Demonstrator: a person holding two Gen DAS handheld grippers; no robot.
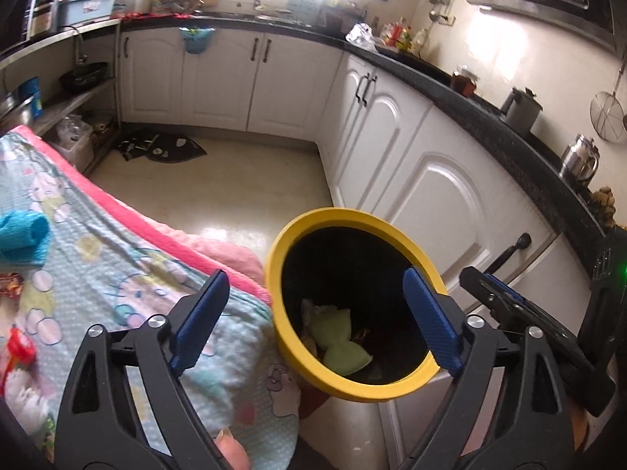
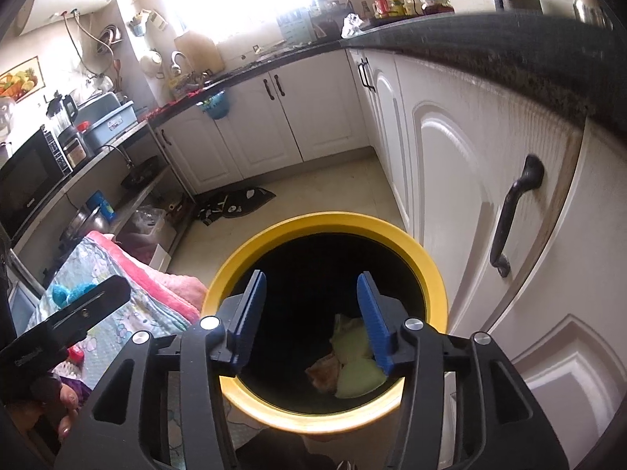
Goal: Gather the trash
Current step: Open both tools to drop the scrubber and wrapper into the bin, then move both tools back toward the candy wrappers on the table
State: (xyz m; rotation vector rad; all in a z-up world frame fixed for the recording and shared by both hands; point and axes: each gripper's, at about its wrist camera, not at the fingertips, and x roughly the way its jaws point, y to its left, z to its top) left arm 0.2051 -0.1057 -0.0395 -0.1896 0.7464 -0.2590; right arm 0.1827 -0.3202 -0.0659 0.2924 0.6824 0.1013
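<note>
A black bin with a yellow rim (image 1: 282,258) stands on the floor between a cloth-covered table (image 1: 98,254) and the cabinets. A pale green wrapper (image 1: 341,344) and an orange-brown scrap (image 2: 323,372) lie at its bottom. My left gripper (image 1: 315,274) hangs over the bin's left side, jaws wide open and empty. Directly above the bin's mouth (image 2: 329,221), my right gripper (image 2: 311,276) is open with nothing between its blue pads. On the table lie a red wrapper (image 1: 17,348), another reddish wrapper (image 1: 9,284) and a rolled blue cloth (image 1: 23,239).
White cabinet doors (image 2: 450,196) with a dark handle (image 2: 513,211) stand close on the right under a black counter (image 1: 490,117). A dark mat (image 1: 160,149) lies on the pale floor beyond. Metal shelves (image 1: 78,94) with pans line the left wall.
</note>
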